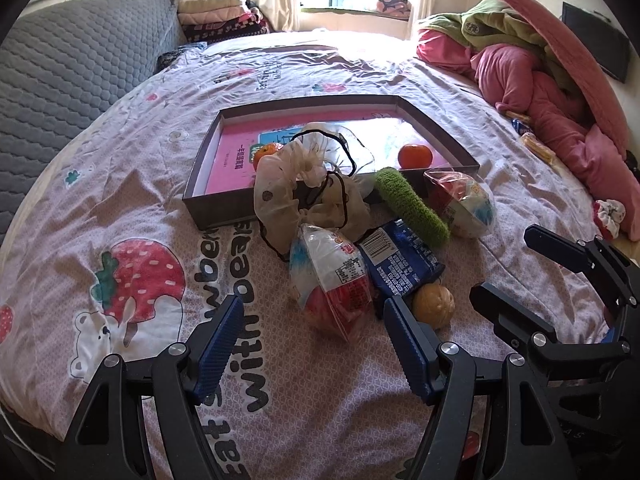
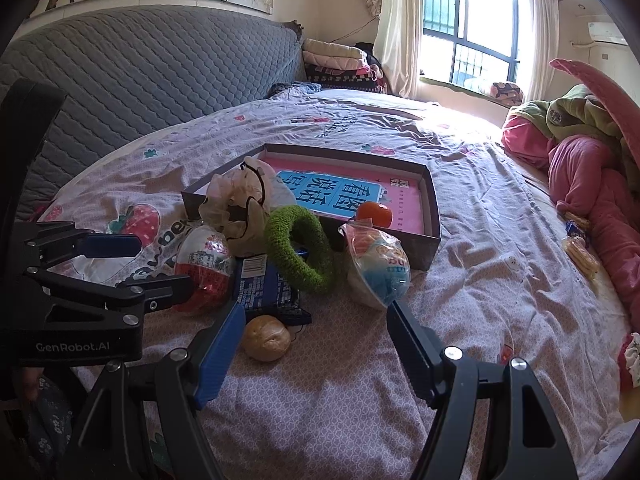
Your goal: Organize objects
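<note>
Both hand-held grippers, left (image 1: 312,344) and right (image 2: 316,350), gape empty over the bed's (image 1: 120,152) near edge, where the walnut (image 2: 266,338) looks light, hard, rollable: pinch across its middle, then box (image 2: 434,216).

Pink bedding heap (image 1: 560,92), grey quilted headboard (image 2: 152,80), folded blankets (image 1: 220,16), barred window (image 2: 472,32).
</note>
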{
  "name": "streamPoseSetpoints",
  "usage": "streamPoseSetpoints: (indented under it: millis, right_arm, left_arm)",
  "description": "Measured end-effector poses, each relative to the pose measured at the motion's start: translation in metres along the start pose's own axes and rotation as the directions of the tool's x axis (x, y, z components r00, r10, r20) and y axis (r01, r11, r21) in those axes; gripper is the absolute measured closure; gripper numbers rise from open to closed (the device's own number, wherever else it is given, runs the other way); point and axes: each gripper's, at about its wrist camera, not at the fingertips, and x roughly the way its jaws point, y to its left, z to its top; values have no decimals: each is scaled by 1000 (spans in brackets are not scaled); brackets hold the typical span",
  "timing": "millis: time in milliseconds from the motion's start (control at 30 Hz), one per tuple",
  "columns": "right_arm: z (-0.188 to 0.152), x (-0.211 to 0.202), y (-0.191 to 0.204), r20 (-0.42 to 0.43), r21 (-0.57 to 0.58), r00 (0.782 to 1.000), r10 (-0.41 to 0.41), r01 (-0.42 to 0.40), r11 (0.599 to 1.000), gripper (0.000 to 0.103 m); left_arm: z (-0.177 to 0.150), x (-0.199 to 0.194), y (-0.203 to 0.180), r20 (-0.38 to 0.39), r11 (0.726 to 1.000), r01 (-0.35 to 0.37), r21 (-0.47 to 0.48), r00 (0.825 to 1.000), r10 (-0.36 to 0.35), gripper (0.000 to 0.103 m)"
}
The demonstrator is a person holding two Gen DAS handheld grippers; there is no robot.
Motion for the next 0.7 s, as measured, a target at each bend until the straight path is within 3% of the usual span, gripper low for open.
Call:
streamPoseSetpoints:
  millis: [700]
  right_arm:
    - [-3,8,-17,-19,51,999,-29,30,998,30]
  left_arm:
    - [-1,12,0,-17,1000,13,-12,1000,-14,29]
